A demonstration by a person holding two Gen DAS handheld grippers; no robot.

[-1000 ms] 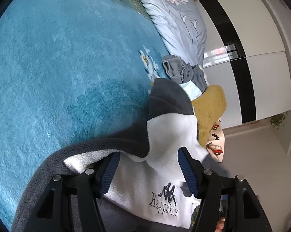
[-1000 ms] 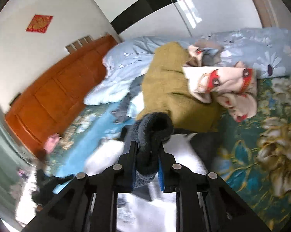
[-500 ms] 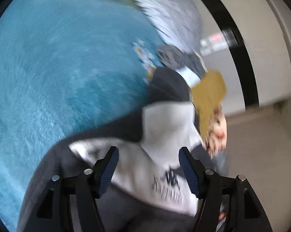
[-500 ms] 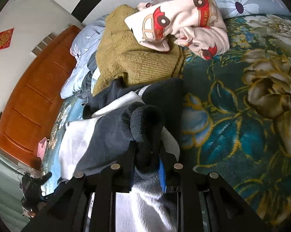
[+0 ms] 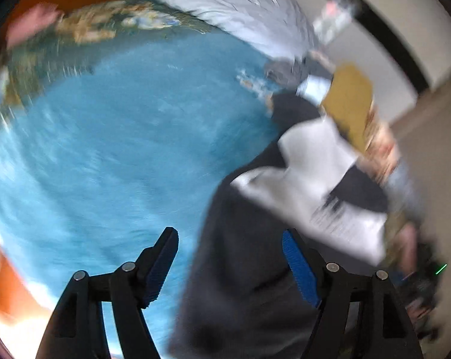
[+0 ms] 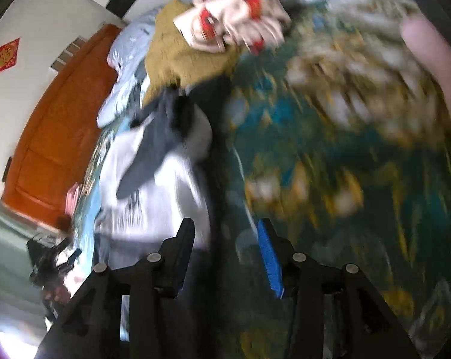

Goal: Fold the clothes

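Sleeve drop looks done — the dark sleeve that was pinched tight in the right gripper a second ago is no longer clamped, and the jaws are opening with nothing pressed between the pads. The grey-and-white fleece top is now seen lying on the bed just ahead and to the left of those fingers, with the sleeve laid across its white front. So one fold seems to have been placed, and the hand is probably being freed for the next edge.

Left gripper is spread wide and widening too, and nothing is held in it. A second ago white fleece sat between its fingers; now the view has swung, so the blue bedspread is seen through most of the gap, while the top's dark grey part sits under the right-hand finger. Whether it's being touched can't be told — everything is badly motion-blurred.

Mustard sweater and the car-print garment are piled beyond the top, untouched.
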